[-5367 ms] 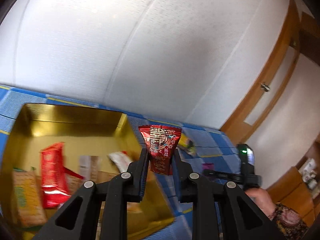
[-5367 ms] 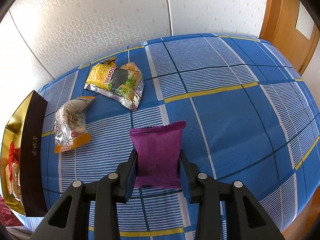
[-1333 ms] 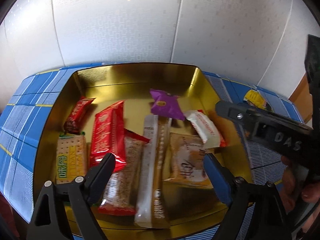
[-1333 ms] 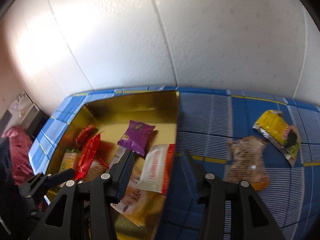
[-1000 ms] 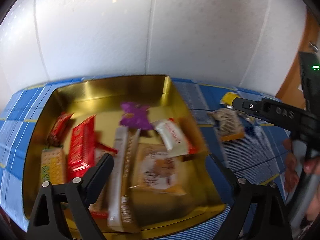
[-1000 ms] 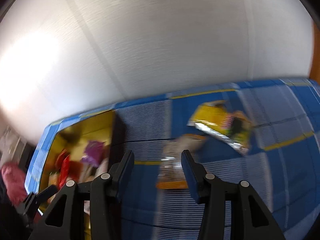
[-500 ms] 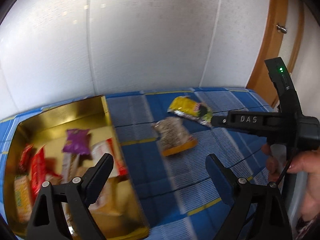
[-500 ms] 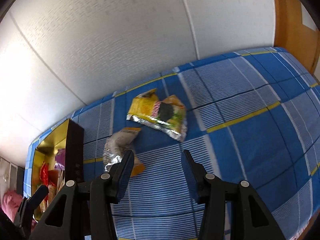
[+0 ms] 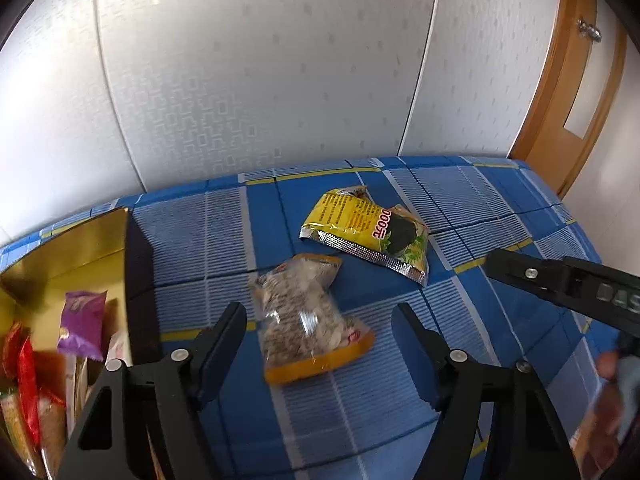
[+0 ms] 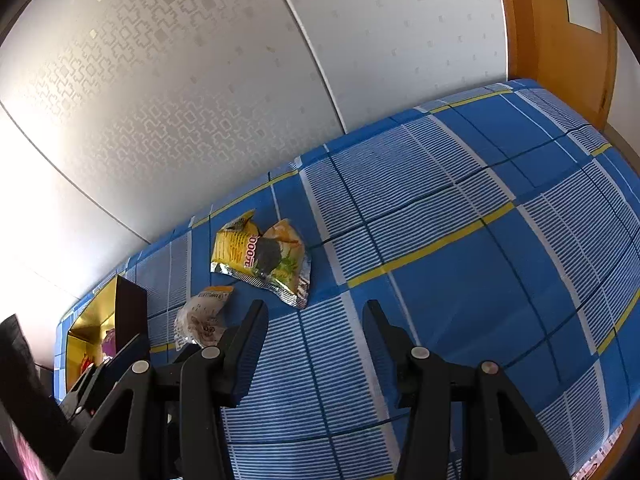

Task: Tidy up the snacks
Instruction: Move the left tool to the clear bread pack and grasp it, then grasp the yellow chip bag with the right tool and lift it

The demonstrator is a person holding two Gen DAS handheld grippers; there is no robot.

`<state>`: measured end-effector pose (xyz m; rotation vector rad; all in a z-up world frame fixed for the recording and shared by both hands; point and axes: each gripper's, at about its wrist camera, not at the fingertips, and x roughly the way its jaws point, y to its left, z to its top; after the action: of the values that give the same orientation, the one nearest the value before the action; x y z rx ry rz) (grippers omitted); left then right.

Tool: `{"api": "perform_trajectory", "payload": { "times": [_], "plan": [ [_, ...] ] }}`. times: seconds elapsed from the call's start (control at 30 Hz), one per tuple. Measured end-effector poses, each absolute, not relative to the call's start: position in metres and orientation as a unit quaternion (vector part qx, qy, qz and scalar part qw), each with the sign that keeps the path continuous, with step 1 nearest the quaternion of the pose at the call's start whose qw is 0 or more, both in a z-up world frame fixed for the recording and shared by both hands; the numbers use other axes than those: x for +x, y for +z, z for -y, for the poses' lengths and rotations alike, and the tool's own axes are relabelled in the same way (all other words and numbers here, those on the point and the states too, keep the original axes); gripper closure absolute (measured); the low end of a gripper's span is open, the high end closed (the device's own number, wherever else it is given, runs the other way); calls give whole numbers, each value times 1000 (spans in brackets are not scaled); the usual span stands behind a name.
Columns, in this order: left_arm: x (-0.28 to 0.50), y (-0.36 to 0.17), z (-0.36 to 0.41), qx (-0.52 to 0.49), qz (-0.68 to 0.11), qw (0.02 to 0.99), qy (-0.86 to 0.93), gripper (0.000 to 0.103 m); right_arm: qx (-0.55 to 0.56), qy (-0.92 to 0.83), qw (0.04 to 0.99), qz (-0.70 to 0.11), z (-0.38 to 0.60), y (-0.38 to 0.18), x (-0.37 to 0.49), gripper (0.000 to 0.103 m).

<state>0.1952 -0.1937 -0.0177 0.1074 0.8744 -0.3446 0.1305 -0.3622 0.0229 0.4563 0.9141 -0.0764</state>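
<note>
**Clear Bag Framed by Closing Left Jaws**

While the left gripper (image 9: pixel 318 330) is pointed down at the blue checked cloth (image 9: pixel 472 216), its jaws are seen closing, and a clear bag (image 9: pixel 304 320) with an orange end is framed between them, untouched by either pad. Beyond the jaws and slightly right, a yellow packet (image 9: pixel 364 232) is laid flat, just apart from the bag. Left of the jaws, a gold box (image 9: pixel 76 240) is stood, with a purple packet (image 9: pixel 82 322) and red wrappers (image 9: pixel 26 380) kept inside. The right gripper (image 10: pixel 314 326) is held released, nothing between its jaws; the yellow packet (image 10: pixel 262 256) is seen just beyond its left finger, the bag (image 10: pixel 202 320) beside that finger.
</note>
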Motion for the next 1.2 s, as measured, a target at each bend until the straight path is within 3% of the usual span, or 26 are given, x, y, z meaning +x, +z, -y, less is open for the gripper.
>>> {"api": "perform_trajectory", "payload": {
  "times": [0.33, 0.6, 0.83, 0.9, 0.97, 1.2],
  "plan": [
    [207, -43, 207, 73, -432, 885, -156, 38, 231, -40, 869, -436, 376, 22, 130, 53],
    [202, -50, 202, 82, -426, 883, -181, 66, 238, -42, 867, -436, 374, 20, 133, 53],
    [191, -52, 188, 59, -433, 878, -195, 65, 220, -35, 877, -426, 367, 20, 140, 53],
    [189, -49, 183, 43, -433, 877, -203, 53, 201, -27, 884, -421, 362, 20, 146, 53],
    [187, -47, 181, 27, -433, 877, -207, 47, 173, -15, 894, -413, 354, 21, 153, 52],
    [184, -47, 180, 30, -450, 869, -203, 43, 73, 30, 918, -388, 316, 29, 191, 37]
  ]
}}
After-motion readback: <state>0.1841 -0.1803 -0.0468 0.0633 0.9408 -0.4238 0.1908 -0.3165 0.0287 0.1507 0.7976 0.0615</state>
